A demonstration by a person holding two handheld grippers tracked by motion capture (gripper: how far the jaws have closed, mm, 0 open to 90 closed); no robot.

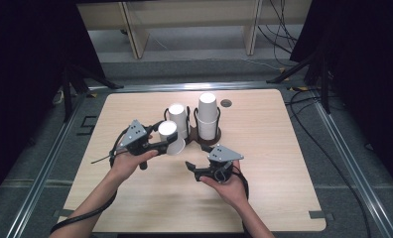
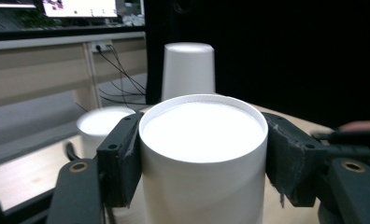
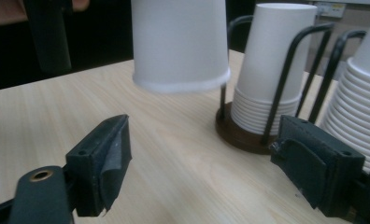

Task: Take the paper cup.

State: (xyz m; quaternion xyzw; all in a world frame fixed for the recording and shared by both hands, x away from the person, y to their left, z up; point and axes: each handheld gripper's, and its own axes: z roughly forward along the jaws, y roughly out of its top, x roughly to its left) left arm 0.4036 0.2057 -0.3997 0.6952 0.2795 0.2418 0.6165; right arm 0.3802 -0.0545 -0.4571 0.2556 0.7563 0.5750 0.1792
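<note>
Pale wooden tabletop (image 1: 264, 198): left gripper (image 1: 163, 144) pinches white paper cup (image 1: 169, 137), upside down, axis near-vertical; right gripper (image 1: 194, 167) jaws spread, empty.

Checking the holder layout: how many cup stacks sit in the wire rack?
2. The shorter stack sits in the rack's left bay, the taller stack in its right bay. One more single cup is off the rack, upside down in the left gripper.

On the bench (image 1: 264, 198), two stacks of cups sit side by side in a wire holder (image 1: 208, 139), the left stack (image 1: 178, 118) lower than the right stack (image 1: 207, 115). A single cup (image 1: 169, 138) hangs upside down just before the left stack, above the bench.
</note>
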